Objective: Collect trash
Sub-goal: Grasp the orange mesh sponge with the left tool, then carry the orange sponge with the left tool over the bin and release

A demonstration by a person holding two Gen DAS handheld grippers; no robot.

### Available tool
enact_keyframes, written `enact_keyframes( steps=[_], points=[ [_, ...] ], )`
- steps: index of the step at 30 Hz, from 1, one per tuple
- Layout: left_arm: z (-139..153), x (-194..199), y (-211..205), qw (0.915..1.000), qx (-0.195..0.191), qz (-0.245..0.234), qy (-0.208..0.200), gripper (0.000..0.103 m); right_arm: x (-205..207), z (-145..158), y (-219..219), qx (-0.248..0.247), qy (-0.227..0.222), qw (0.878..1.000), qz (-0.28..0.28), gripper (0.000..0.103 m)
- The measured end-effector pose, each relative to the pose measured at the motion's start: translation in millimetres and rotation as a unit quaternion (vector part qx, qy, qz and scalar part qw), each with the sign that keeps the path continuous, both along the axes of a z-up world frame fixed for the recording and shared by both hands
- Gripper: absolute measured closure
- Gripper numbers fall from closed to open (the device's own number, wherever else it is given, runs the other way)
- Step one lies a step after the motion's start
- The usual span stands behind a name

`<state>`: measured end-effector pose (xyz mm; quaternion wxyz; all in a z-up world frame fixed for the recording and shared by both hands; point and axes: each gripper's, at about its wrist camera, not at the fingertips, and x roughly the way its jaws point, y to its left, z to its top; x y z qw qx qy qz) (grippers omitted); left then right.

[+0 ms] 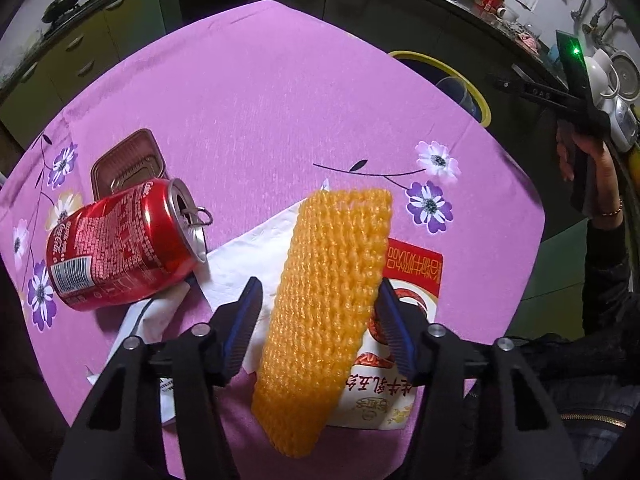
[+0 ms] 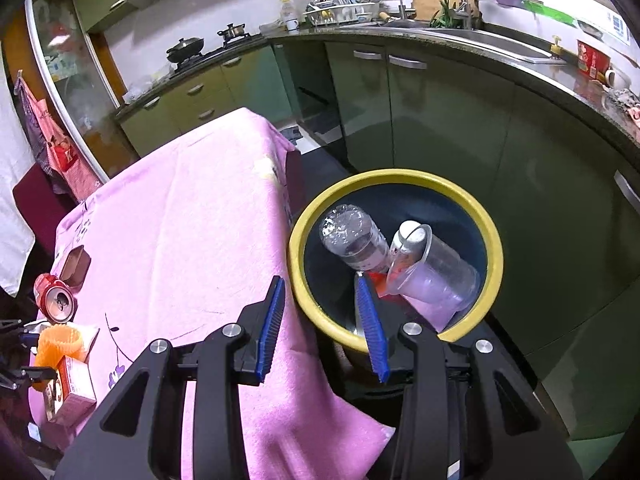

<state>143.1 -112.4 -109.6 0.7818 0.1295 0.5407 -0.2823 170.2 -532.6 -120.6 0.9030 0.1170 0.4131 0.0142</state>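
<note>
Orange foam net sleeve (image 1: 324, 312) sits between the left gripper's (image 1: 320, 316) blue pads, long axis running away from the camera. Jaws spread wide: right pad touches or nearly touches the sleeve's edge, left pad stands clear with a gap. Not clamped. Can't tell if the sleeve is lifted or just lying on the stuff below.

Under it: white napkin (image 1: 256, 252) on the left side, red-and-white carton (image 1: 404, 276) flat on the right. Coke can (image 1: 120, 244) on its side just left of the napkin, opened end facing the sleeve. Brown plastic tray (image 1: 124, 164) behind the can. All on the pink floral tablecloth (image 1: 256, 100).

Right gripper (image 2: 324, 328) hangs over the table edge and the yellow-rimmed bin (image 2: 494, 248), jaws apart, nothing in them. Bin stands on the floor beside the table; inside, a clear plastic bottle (image 2: 352, 236) and a clear plastic cup (image 2: 436, 272), leaning together.
</note>
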Motion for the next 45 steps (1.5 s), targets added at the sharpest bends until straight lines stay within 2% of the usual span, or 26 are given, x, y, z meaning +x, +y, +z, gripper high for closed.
enact_keyframes(
  steps=[5, 9, 15, 20, 23, 27, 30, 33, 35, 39, 45],
  points=[
    [2.3, 2.2, 3.2, 0.9999, -0.010, -0.008, 0.004, 0.066, 0.2, -5.0, 2.5, 0.005, 0.006, 1.000, 0.002, 0.065],
    [4.5, 5.7, 3.9, 0.9999, -0.011, -0.003, 0.005, 0.088, 1.2, -7.8, 3.8, 0.009, 0.007, 1.000, 0.005, 0.065],
    [13.9, 7.6, 3.7, 0.9999, -0.014, 0.001, -0.001, 0.091, -2.3, -7.0, 4.2, 0.015, 0.003, 1.000, 0.009, 0.065],
    [52.9, 10.9, -18.0, 0.9989, -0.012, -0.027, -0.036, 0.091, -14.5, 2.7, -5.1, 0.025, -0.016, 1.000, -0.001, 0.065],
    [75.8, 19.3, -51.9, 0.9962, -0.011, -0.067, -0.055, 0.091, -25.0, 9.0, -15.5, 0.026, -0.029, 0.999, -0.017, 0.065],
    [97.2, 32.8, -132.0, 0.9851, -0.016, -0.152, -0.078, 0.091, -43.2, 12.0, -36.3, 0.026, -0.039, 0.998, -0.048, 0.065],
    [98.1, 47.2, -196.8, 0.9755, -0.016, -0.204, -0.080, 0.091, -56.3, 8.5, -55.9, 0.030, -0.037, 0.996, -0.070, 0.065],
    [85.0, 66.0, -258.2, 0.9696, -0.002, -0.230, -0.084, 0.091, -68.6, 1.7, -75.4, 0.039, -0.033, 0.994, -0.092, 0.065],
    [73.6, 79.6, -288.3, 0.9690, 0.002, -0.233, -0.082, 0.091, -76.6, -4.8, -88.2, 0.049, -0.031, 0.993, -0.106, 0.064],
    [38.7, 126.8, -346.6, 0.9812, -0.002, -0.192, -0.022, 0.091, -85.3, -18.3, -106.5, 0.065, -0.020, 0.990, -0.123, 0.064],
    [-10.9, 165.4, -394.5, 0.9901, 0.011, -0.139, 0.017, 0.089, -88.6, -36.5, -125.1, 0.089, -0.007, 0.987, -0.133, 0.064]
  ],
)
